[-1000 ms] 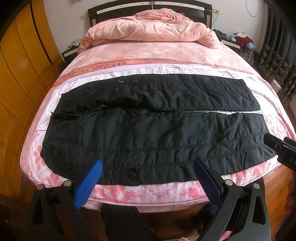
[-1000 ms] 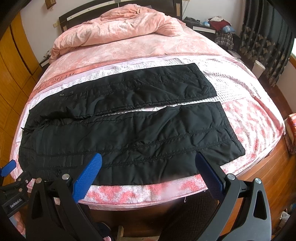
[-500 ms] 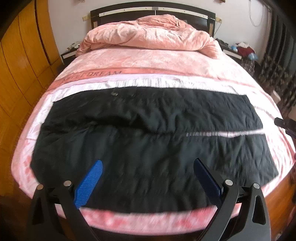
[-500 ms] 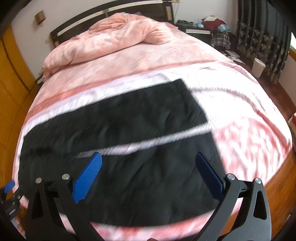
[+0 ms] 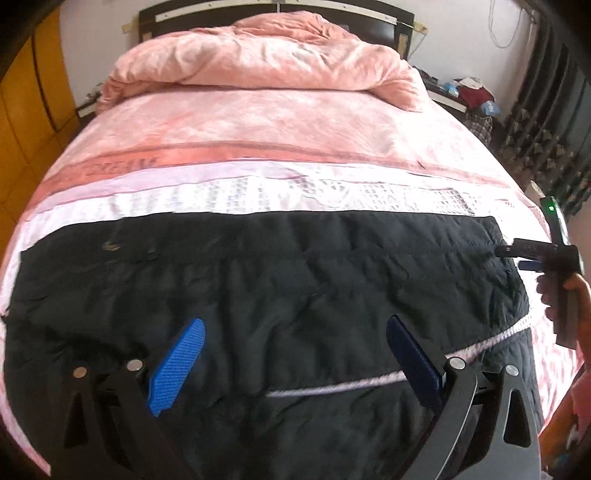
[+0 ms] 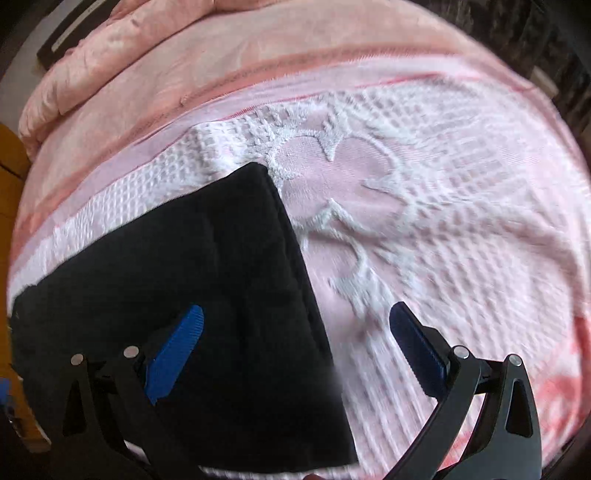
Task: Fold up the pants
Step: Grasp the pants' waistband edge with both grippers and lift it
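The pants (image 5: 280, 295) lie across the bed (image 5: 280, 122), long axis left to right. Our right hand-held gripper (image 6: 295, 328), spread, is over the far leg's hem; left hand-held gripper (image 5: 295, 347), spread, mid-leg.

blurred lettering "DREAM" on the bed cover's (image 5: 258, 122) pink band (image 5: 122, 168)

Pants (image 5: 266, 295): spread flat across the near half of the bed (image 5: 280, 122), legs running toward 3 o'clock.
Duvet (image 5: 258, 55): bunched at 12 o'clock, against the headboard (image 5: 384, 14), well apart from the pants.
Left gripper (image 5: 295, 354): at 6 o'clock, above the pants.
Right gripper (image 5: 524, 254): at 3 o'clock, by the far leg's cuff.
Wardrobe (image 5: 22, 110): at 9 o'clock.
Curtains (image 5: 554, 129): at 2 o'clock.
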`<act>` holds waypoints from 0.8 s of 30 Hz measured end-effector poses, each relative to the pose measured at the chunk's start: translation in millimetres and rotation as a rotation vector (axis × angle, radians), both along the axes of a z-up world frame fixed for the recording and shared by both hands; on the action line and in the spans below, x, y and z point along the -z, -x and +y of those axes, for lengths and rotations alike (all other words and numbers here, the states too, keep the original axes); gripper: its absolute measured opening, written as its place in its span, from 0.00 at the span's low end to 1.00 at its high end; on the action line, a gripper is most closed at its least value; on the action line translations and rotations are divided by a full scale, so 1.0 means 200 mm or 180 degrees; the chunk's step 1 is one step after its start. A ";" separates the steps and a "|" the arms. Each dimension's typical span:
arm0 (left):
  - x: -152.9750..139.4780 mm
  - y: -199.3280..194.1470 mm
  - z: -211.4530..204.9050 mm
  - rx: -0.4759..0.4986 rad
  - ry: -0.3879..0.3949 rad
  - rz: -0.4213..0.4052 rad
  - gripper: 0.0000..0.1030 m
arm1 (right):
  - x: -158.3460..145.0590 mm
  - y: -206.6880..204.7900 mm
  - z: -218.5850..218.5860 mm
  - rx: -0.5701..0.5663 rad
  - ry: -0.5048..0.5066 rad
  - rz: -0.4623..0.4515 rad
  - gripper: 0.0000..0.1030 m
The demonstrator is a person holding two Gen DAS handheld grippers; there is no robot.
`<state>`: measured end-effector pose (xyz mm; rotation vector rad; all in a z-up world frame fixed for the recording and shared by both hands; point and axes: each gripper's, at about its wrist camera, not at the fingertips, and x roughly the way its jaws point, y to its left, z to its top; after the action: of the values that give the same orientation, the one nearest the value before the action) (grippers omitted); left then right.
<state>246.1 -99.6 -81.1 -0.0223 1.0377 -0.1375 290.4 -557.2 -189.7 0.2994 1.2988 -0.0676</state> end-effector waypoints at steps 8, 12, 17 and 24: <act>0.12 -0.15 -0.10 0.0064 0.0016 0.0134 0.96 | 0.06 -0.02 0.05 -0.0488 0.0170 0.0096 0.98; 0.14 -0.19 -0.12 0.0124 0.0025 0.0159 0.96 | -0.01 0.05 0.14 -0.0819 0.0176 -0.0099 0.43; 0.16 -0.30 -0.17 0.0323 0.0091 0.0166 0.96 | -0.14 0.15 0.18 -0.1018 0.0172 -0.0307 0.11; 0.17 -0.58 -0.30 0.0854 0.0173 0.0113 0.96 | -0.41 0.33 0.09 -0.1277 -0.0047 -0.0853 0.10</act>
<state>362.7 -160.0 -115.4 0.0656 1.0693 -0.4103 225.1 -538.7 -108.4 0.0527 1.0718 0.3128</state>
